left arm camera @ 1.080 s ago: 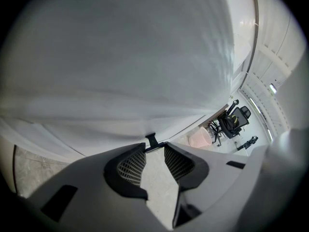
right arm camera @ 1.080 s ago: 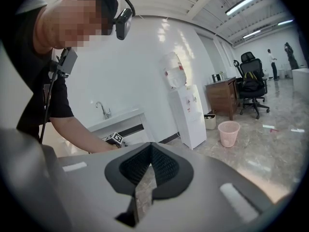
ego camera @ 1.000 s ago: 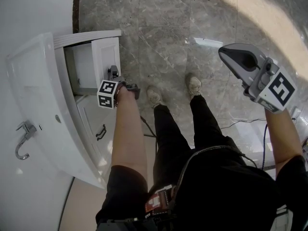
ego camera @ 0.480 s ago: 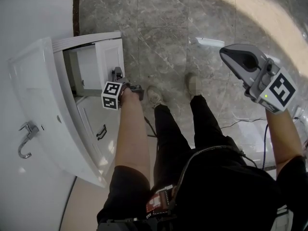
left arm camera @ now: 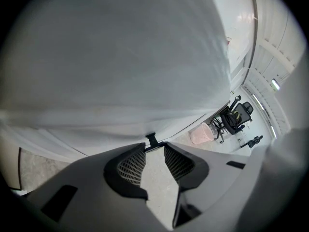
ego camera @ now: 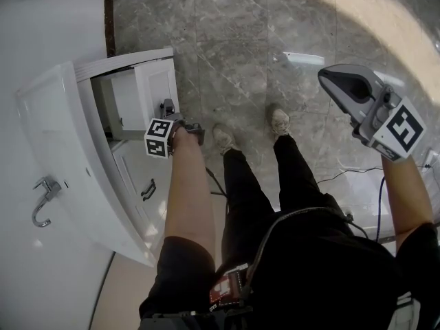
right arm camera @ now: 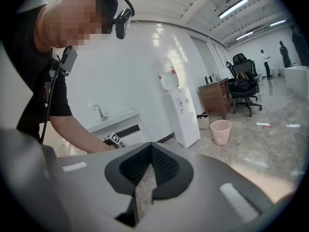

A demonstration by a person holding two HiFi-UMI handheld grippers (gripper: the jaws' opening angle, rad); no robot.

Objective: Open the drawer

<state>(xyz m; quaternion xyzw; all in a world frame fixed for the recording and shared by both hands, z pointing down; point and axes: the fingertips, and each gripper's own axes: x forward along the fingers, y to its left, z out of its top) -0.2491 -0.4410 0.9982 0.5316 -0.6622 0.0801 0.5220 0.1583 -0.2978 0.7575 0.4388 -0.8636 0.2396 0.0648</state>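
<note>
Vanity cabinet (ego camera: 62, 136): is standing at the left of the scene, white, with a chrome faucet (ego camera: 42, 199) sitting on its top.
Drawer (ego camera: 155, 88): the upper one, at the far end of the cabinet, is standing partly pulled out toward the right, and its white inside is showing behind the front panel.
Lower drawer (ego camera: 134, 174): is sitting shut just nearer than the open one, with a dark pull (ego camera: 146, 189) on its face.
Left gripper (left arm camera: 154, 148): is angling down at the open drawer's front and is grasping its dark handle (left arm camera: 151, 139), which is caught at the jaw tips.
Marble floor (ego camera: 240, 47): is lying grey and glossy to the right of the cabinet, with the person's legs standing on it.
Right gripper (right arm camera: 150, 149): is hanging at the far right, well apart from the cabinet, clenched, its pads meeting with nothing between them.
</note>
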